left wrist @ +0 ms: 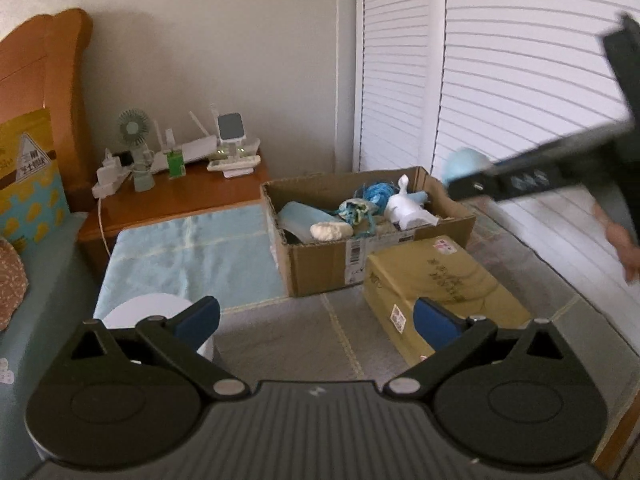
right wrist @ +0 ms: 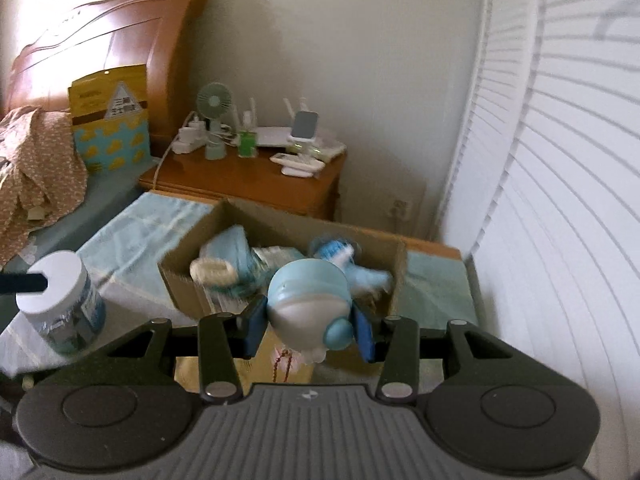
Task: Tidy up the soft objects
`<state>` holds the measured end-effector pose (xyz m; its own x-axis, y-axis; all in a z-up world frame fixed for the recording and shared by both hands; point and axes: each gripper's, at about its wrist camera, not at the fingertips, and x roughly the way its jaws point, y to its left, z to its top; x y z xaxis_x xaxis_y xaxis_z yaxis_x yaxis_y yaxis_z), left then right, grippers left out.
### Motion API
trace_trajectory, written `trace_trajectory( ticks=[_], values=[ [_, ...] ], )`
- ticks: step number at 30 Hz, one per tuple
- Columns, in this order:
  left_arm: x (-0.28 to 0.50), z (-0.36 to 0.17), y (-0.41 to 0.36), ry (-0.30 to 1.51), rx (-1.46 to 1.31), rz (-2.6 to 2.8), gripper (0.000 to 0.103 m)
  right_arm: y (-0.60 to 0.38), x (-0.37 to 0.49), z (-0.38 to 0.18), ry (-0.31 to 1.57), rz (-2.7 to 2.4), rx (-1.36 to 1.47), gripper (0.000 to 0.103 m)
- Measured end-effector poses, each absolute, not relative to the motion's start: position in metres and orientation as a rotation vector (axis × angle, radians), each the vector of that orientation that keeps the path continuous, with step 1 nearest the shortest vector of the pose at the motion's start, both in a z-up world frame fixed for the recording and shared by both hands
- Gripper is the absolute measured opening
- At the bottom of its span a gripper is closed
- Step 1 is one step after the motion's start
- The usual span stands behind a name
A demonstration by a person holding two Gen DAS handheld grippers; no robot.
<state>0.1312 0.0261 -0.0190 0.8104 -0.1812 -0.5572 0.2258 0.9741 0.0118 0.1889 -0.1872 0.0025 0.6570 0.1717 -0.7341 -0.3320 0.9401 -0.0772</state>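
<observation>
An open cardboard box (left wrist: 320, 256) sits on the bed and holds several soft things: a white plush (left wrist: 406, 206), a blue yarn ball (left wrist: 378, 192) and a cream pad (left wrist: 330, 231). My right gripper (right wrist: 308, 330) is shut on a light blue round plush toy (right wrist: 306, 300) and holds it above the near edge of the box (right wrist: 180, 276). In the left wrist view the right gripper (left wrist: 464, 178) shows at the upper right with the blue plush (left wrist: 460, 162) over the box's right end. My left gripper (left wrist: 316, 320) is open and empty, low over the bed.
A yellow-wrapped parcel (left wrist: 440, 280) lies in front of the box. A white-lidded jar (right wrist: 60, 300) stands on the bed to the left. A wooden nightstand (right wrist: 248, 184) with a fan and chargers is behind. White louvred doors (left wrist: 500, 80) close the right side.
</observation>
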Motion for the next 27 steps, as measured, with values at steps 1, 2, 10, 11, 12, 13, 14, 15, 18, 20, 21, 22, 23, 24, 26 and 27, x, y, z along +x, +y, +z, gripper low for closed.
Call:
trace_trajectory(
  ticks=[1, 2, 10, 11, 12, 13, 14, 15, 18, 20, 21, 22, 23, 24, 26, 27],
  values=[
    [0.129, -0.019, 0.027, 0.576, 0.079, -0.215, 0.102, -0.182, 0.196, 0.003, 0.804, 0.301, -0.215, 0.05],
    [0.128, -0.019, 0.029, 0.57, 0.08, -0.212, 0.102, -0.178, 0.202, 0.004, 0.803, 0.313, -0.216, 0.05],
    [0.124, -0.023, 0.039, 0.565, 0.086, -0.171, 0.102, -0.134, 0.255, -0.004, 0.805, 0.393, -0.238, 0.05],
    [0.124, -0.023, 0.04, 0.567, 0.085, -0.163, 0.102, -0.13, 0.262, -0.007, 0.808, 0.397, -0.245, 0.05],
    [0.124, -0.024, 0.041, 0.57, 0.083, -0.158, 0.102, -0.126, 0.268, -0.01, 0.816, 0.399, -0.246, 0.05],
    [0.124, -0.025, 0.043, 0.575, 0.079, -0.151, 0.102, -0.123, 0.274, -0.014, 0.821, 0.398, -0.244, 0.05],
    [0.124, -0.025, 0.044, 0.582, 0.075, -0.141, 0.102, -0.12, 0.279, -0.018, 0.826, 0.397, -0.243, 0.05],
    [0.125, -0.026, 0.046, 0.588, 0.071, -0.132, 0.102, -0.117, 0.285, -0.022, 0.836, 0.394, -0.242, 0.051],
    [0.125, -0.027, 0.05, 0.597, 0.051, -0.129, 0.102, -0.115, 0.293, -0.029, 0.85, 0.38, -0.226, 0.07],
    [0.125, -0.028, 0.051, 0.602, 0.036, -0.127, 0.102, -0.117, 0.292, -0.028, 0.842, 0.366, -0.212, 0.089],
    [0.125, -0.027, 0.052, 0.605, 0.029, -0.127, 0.102, -0.119, 0.29, -0.026, 0.834, 0.364, -0.206, 0.093],
    [0.125, -0.027, 0.053, 0.607, 0.021, -0.127, 0.102, -0.121, 0.288, -0.024, 0.832, 0.366, -0.201, 0.094],
    [0.125, -0.027, 0.053, 0.61, 0.014, -0.128, 0.102, -0.123, 0.286, -0.022, 0.832, 0.365, -0.198, 0.095],
    [0.126, -0.027, 0.053, 0.612, 0.008, -0.128, 0.102, -0.125, 0.284, -0.019, 0.829, 0.357, -0.198, 0.098],
    [0.125, -0.026, 0.052, 0.613, 0.003, -0.127, 0.102, -0.129, 0.279, -0.015, 0.832, 0.345, -0.197, 0.101],
    [0.124, -0.026, 0.052, 0.612, 0.002, -0.128, 0.102, -0.132, 0.275, -0.012, 0.834, 0.34, -0.192, 0.102]
  ],
)
